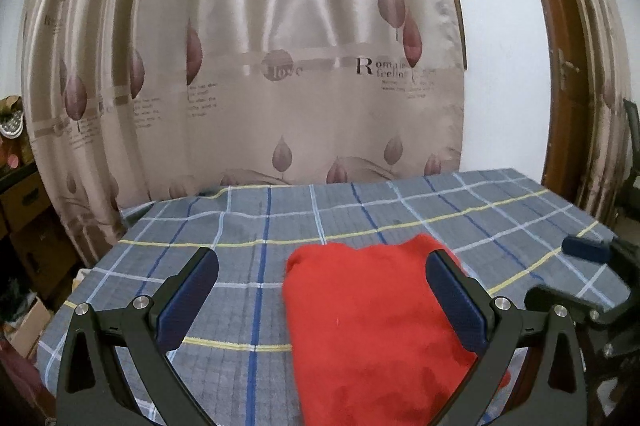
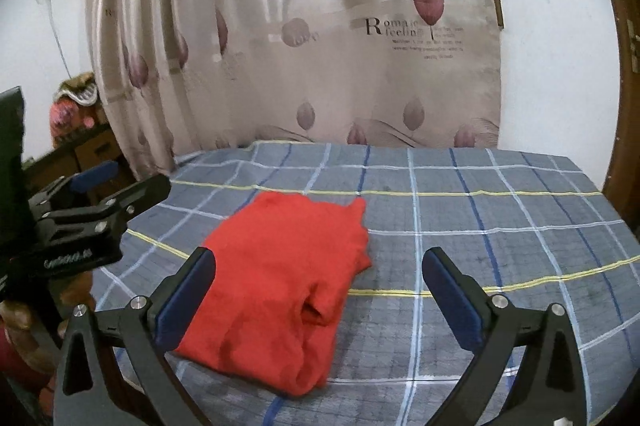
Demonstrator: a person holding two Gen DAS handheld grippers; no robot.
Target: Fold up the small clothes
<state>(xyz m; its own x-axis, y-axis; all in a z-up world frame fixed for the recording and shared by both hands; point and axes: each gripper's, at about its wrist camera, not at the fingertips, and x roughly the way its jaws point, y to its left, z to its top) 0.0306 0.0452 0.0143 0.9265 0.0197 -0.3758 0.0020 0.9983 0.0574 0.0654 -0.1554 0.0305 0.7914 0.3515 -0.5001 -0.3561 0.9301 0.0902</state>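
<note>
The red garment (image 2: 288,286) lies folded into a compact bundle on the checked cloth (image 2: 500,226) that covers the table. It sits toward the near edge, with bare cloth all round it and nothing on top.

Left gripper (image 1: 322,276): jaws wide, nothing pinched. From its own camera the garment (image 1: 372,326) lies below and between the blue pads, more under the right-hand pad than the left. Whether that pad touches the fabric or just hangs over it, I can't tell.

Right gripper (image 2: 320,276): jaws spread wide too, and empty. In its view the garment sits under the left-hand pad, and the right-hand pad hangs over bare cloth. Again, contact can't be judged.

The two tools are close. The right gripper (image 1: 592,266) pokes in at the right edge of the left view, beside the garment. The left gripper (image 2: 112,194) pokes in from the left edge of the right view, over the table's corner.

Around them, a shiny beige curtain (image 2: 320,46) with leaf prints and lettering hangs just behind the table's far edge. A brown wooden door frame (image 1: 560,86) stands at right against a white wall (image 1: 500,46). At left there's dark furniture (image 1: 20,202) with clutter on top, too blurred to name. Nothing lies between the jaws and the garment.
</note>
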